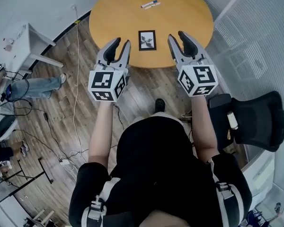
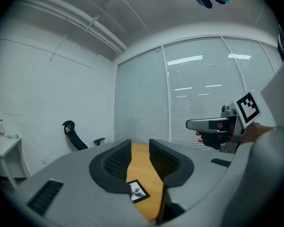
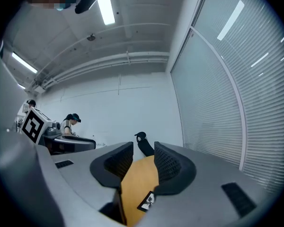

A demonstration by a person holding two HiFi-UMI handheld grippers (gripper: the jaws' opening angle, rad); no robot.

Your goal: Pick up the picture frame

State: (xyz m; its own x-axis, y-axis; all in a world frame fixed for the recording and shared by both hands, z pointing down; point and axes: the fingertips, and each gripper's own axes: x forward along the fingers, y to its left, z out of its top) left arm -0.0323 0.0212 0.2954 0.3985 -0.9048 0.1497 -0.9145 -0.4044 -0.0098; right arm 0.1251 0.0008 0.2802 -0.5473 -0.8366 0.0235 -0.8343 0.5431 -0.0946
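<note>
Your left gripper [image 1: 121,43] and right gripper [image 1: 177,36] hold their jaws apart, empty. Between and just beyond them the picture frame [image 1: 147,40] lies flat on the round table [image 1: 184,13], near its edge. Come in low, bracket opposite frame edges, then squeeze evenly.

The person holds both arms stretched forward, side by side. The left gripper [image 1: 122,42] [image 2: 139,145] rides at the end of the bare left forearm [image 1: 102,129], pointing ahead and tipped slightly down, its two jaws standing apart with an open gap between them. The right gripper [image 1: 176,35] [image 3: 143,148] sits on the right forearm [image 1: 201,126], pointing level, jaws spread wide and closed on nothing. The two grippers are apart at about the same reach, their marker cubes facing up
</note>
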